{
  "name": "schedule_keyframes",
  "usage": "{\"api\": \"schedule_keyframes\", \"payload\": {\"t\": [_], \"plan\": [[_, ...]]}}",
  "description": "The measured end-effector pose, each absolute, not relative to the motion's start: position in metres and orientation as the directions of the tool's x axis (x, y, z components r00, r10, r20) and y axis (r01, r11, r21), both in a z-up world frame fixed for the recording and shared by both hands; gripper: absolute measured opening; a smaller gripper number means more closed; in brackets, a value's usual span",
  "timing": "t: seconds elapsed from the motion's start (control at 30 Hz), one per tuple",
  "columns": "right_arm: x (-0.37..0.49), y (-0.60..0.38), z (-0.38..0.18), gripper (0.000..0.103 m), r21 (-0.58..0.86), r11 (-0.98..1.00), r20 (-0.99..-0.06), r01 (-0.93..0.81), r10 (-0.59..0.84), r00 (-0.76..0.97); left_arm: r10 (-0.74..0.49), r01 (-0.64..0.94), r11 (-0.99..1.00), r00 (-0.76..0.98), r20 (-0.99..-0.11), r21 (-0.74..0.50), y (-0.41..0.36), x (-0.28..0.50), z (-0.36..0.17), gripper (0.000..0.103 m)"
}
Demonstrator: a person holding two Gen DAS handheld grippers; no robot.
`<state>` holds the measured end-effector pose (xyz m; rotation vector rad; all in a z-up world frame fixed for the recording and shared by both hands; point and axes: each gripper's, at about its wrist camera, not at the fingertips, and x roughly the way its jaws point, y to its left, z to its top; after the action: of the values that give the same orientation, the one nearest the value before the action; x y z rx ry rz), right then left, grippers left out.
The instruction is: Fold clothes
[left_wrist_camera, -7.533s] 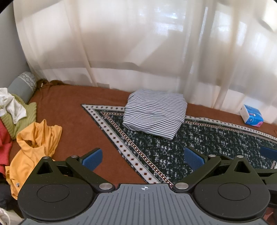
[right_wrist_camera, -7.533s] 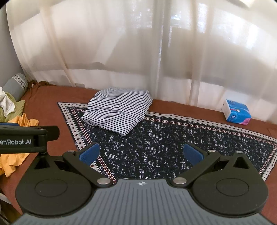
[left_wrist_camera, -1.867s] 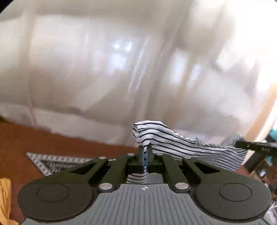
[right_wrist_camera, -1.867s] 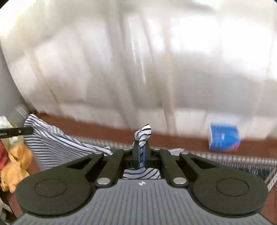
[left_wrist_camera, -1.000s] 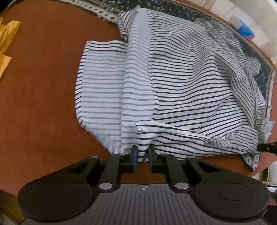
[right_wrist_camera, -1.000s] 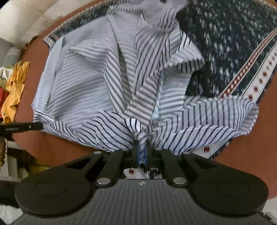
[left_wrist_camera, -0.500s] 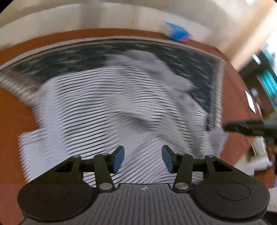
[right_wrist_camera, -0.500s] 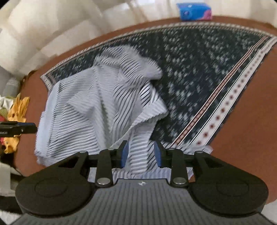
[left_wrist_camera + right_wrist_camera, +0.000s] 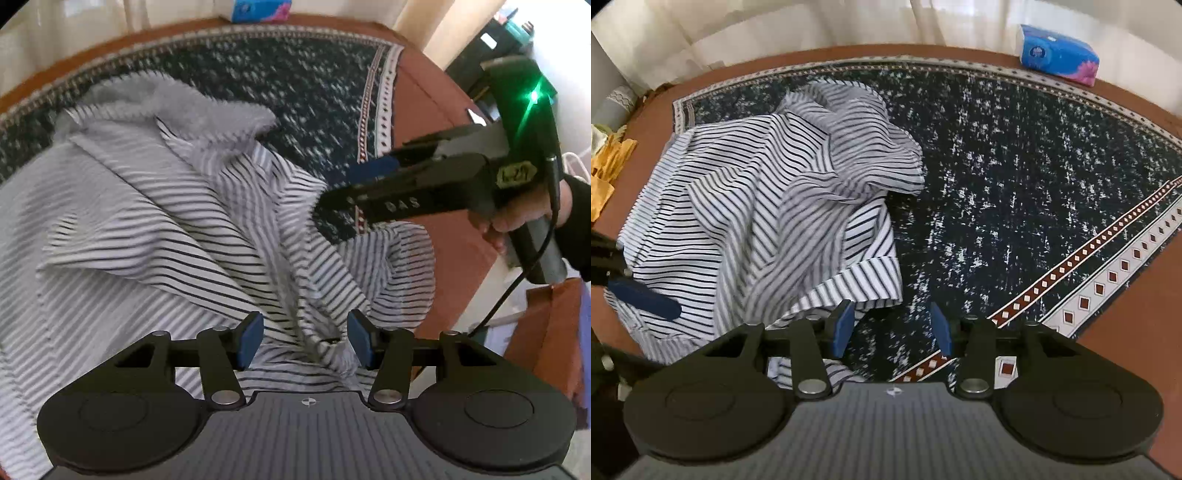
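Left wrist alone shows the hand [image 9: 517, 218] gripping the right gripper [image 9: 354, 184].

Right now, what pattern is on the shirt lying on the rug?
White with thin dark stripes; the striped shirt shows best in the right wrist view.

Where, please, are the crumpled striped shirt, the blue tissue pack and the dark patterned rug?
Crumpled striped shirt [image 9: 746, 206]: right wrist view, on its rumpled middle.
Blue tissue pack [image 9: 1057, 55]: right wrist view, on its top face.
Dark patterned rug [image 9: 1015, 177]: right wrist view, on its bare speckled centre.
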<state>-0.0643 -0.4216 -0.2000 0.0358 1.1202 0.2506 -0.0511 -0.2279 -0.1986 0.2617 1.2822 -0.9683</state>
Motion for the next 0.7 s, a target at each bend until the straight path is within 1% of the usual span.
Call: {"api": "schedule_keyframes", "payload": {"t": [0.13,0.2,0.23,0.27,0.3,0.33,0.37,0.47,0.6,0.7], "plan": [[-0.058,-0.424,-0.206,0.050,0.187,0.967,-0.884,-0.174,0.243,0.398,-0.436,0.738,0.599,-0.025,-0.900,-0.311,-0.245,-0.055,-0.210,0.065],[-0.057,-0.423,-0.207,0.050,0.192,0.967,-0.885,-0.171,0.245,0.395,-0.428,0.740,0.596,-0.036,-0.903,-0.312,-0.250,-0.056,-0.216,0.060],[-0.057,-0.423,-0.206,0.050,0.192,0.967,-0.885,-0.168,0.245,0.396,-0.427,0.738,0.596,-0.042,-0.903,-0.315,-0.251,-0.055,-0.217,0.048],[-0.057,-0.423,-0.205,0.050,0.192,0.967,-0.885,-0.166,0.244,0.397,-0.422,0.737,0.598,-0.045,-0.906,-0.315,-0.252,-0.054,-0.219,0.031],[-0.057,-0.423,-0.205,0.050,0.192,0.968,-0.885,-0.164,0.243,0.398,-0.418,0.736,0.601,-0.042,-0.907,-0.311,-0.252,-0.053,-0.220,0.020],[-0.057,-0.423,-0.203,0.050,0.192,0.968,-0.882,-0.160,0.242,0.405,-0.416,0.735,0.607,-0.031,-0.909,-0.303,-0.252,-0.051,-0.220,0.004],[-0.059,-0.424,-0.200,0.050,0.196,0.969,-0.878,-0.153,0.243,0.412,-0.417,0.730,0.616,-0.015,-0.909,-0.295,-0.251,-0.047,-0.219,0.000],[-0.066,-0.428,-0.194,0.050,0.210,0.969,-0.867,-0.132,0.247,0.432,-0.446,0.680,0.675,0.066,-0.893,-0.287,-0.240,-0.031,-0.206,0.000],[-0.075,-0.431,-0.185,0.050,0.230,0.967,-0.855,-0.112,0.255,0.451,-0.509,0.581,0.744,0.173,-0.843,-0.331,-0.216,-0.003,-0.175,0.000],[-0.085,-0.429,-0.182,0.050,0.257,0.961,-0.849,-0.101,0.274,0.452,-0.536,0.549,0.758,0.216,-0.816,-0.353,-0.207,0.012,-0.158,0.000]]}}
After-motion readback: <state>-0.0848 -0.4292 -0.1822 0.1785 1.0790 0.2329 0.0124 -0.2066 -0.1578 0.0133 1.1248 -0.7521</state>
